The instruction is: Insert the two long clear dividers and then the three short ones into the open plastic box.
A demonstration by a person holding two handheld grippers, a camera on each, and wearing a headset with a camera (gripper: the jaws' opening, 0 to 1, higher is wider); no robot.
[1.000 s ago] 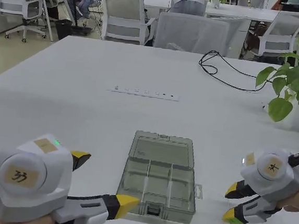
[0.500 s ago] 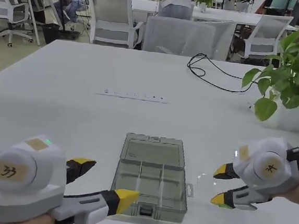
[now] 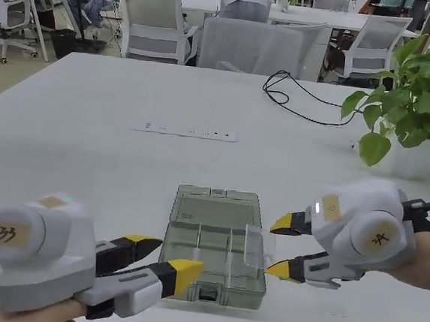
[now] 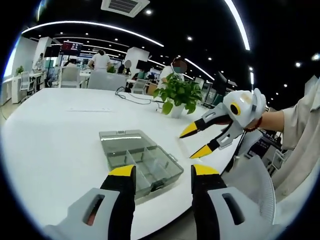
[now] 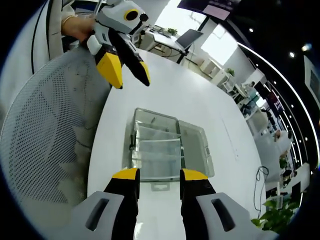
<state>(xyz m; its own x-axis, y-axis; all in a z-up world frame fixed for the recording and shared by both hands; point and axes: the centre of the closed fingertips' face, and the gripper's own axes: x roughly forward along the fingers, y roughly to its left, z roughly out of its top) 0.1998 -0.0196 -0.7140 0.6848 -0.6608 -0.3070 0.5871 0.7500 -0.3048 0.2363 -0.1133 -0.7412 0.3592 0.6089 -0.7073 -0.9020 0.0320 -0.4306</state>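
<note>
The white desk point(image 3: 90, 120) stands before office chairs point(image 3: 156, 20). On it the smoky plastic box point(image 3: 214, 212) lies open. My left gripper point(image 3: 165, 256) has its fingers apart. My right gripper point(image 3: 279, 247) has fingers apart around a clear divider point(image 3: 256, 246) at the box's right side; I cannot tell if they clamp it.

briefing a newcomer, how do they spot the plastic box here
On the white table, look near the front edge, between the left tool and right tool. The plastic box lies there, lid open: clear grey with compartments, unlike the plant and cable.
</note>
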